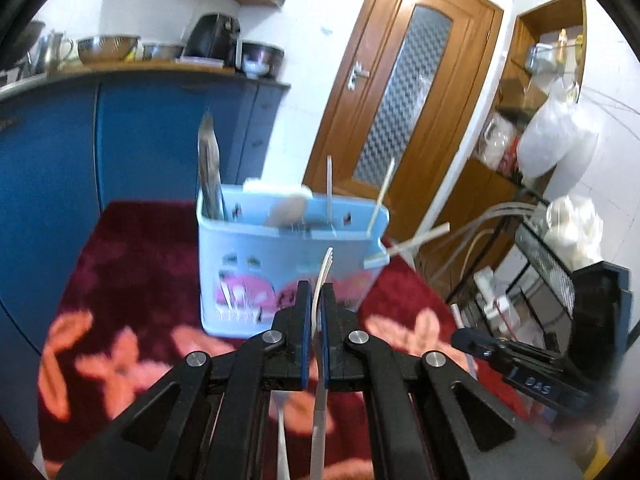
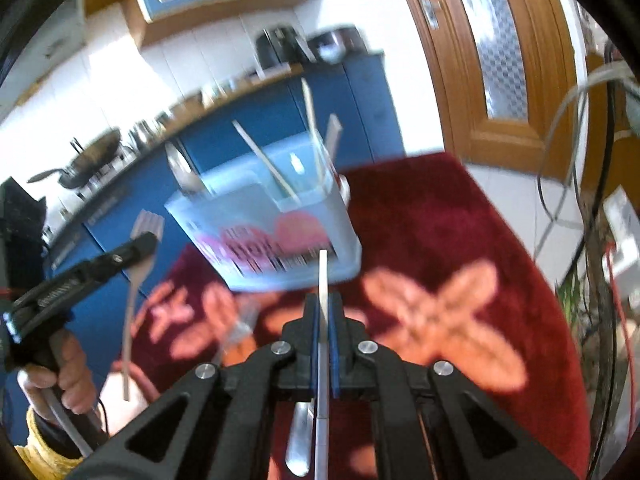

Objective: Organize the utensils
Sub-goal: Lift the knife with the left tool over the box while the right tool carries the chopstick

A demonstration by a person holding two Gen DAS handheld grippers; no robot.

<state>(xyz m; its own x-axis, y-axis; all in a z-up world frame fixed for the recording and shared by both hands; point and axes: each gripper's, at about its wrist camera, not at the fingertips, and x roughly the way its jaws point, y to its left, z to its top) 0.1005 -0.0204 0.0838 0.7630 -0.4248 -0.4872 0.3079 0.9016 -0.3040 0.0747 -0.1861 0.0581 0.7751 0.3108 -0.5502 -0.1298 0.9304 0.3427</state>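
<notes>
Left wrist view: both tongs clamped on cutlery before the blue holder

Left wrist view shows the fork (image 1: 322,280) pinched edge-on between the closed pads of the left tongs (image 1: 316,312), tines pointing up and ahead. Just beyond the tips stands the blue holder (image 1: 280,264) on the red flowered cloth (image 1: 120,280), with a spoon (image 1: 288,208) and sticks (image 1: 382,196) standing in it. The right tongs (image 2: 323,320) are closed on a flat metal handle (image 2: 322,280), the holder straight ahead of them. A hand (image 2: 60,376) grips the left tool's handle.
</notes>
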